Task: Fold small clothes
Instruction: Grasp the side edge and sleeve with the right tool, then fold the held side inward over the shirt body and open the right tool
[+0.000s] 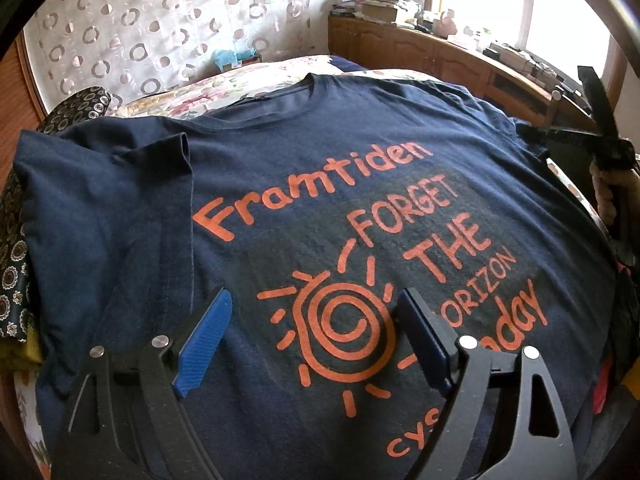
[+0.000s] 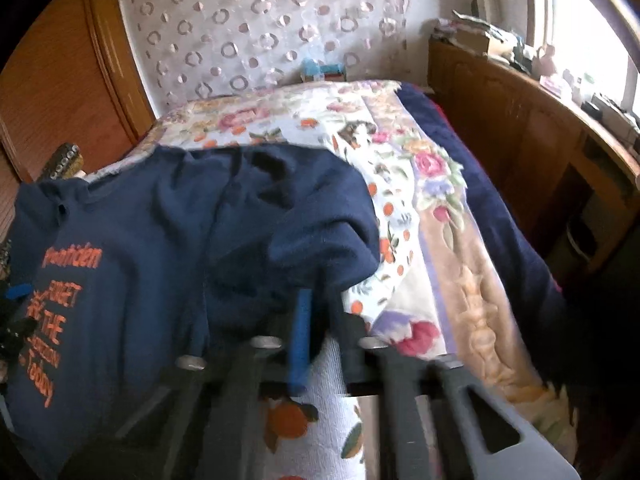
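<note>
A navy T-shirt [image 1: 280, 184] with orange print lies face up on the bed, its left sleeve [image 1: 120, 160] folded in over the body. My left gripper [image 1: 316, 332] hovers open over the printed sun, blue pads [image 1: 208, 344] wide apart with nothing between them. My right gripper [image 2: 310, 300] is shut on the edge of the shirt's right sleeve [image 2: 304, 216], which bunches up above the bedspread. In the left wrist view the right gripper [image 1: 560, 132] shows at the shirt's far right edge, held by a hand.
The floral bedspread [image 2: 400, 168] reaches to the right of the shirt, with a dark blue blanket [image 2: 492, 208] along its side. A wooden cabinet [image 2: 540, 140] with clutter stands under the window. A dark patterned cloth [image 1: 16, 264] lies at the left. A curtain with rings [image 1: 160, 32] hangs behind.
</note>
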Available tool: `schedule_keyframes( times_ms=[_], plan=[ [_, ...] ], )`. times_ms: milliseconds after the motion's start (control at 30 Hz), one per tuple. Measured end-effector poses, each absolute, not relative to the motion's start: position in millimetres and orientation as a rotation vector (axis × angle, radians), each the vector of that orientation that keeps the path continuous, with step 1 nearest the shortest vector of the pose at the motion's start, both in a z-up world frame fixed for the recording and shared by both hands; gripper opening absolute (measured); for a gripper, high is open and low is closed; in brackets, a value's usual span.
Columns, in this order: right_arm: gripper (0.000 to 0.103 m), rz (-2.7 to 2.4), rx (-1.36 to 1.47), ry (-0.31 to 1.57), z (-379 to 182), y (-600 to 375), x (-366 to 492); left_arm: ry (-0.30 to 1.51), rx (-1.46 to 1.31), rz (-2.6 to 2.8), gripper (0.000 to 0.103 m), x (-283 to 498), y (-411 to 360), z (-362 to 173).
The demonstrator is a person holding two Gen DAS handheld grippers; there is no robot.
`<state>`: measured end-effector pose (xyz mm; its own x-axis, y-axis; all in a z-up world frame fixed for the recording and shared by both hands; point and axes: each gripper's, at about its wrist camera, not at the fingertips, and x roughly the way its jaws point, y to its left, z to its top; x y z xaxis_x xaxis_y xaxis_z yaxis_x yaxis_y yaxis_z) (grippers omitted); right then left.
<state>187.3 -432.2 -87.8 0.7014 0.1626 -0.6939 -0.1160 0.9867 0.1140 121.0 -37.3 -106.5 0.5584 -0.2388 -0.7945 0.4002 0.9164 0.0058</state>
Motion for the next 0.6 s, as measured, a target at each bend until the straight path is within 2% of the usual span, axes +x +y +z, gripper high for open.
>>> schedule_keyframes(
  times_ms=[333, 600],
  plan=[
    [0.004, 0.286, 0.050, 0.630, -61.2, -400.7, 170.9, 0.905, 0.192, -0.376, 0.087, 120.5, -36.5, -107.0],
    [0.004, 0.361, -0.039, 0.747, -101.3, -354.8, 179.4, 0.876, 0.178, -0.345, 0.087, 119.4, -32.3, -102.4]
  ],
)
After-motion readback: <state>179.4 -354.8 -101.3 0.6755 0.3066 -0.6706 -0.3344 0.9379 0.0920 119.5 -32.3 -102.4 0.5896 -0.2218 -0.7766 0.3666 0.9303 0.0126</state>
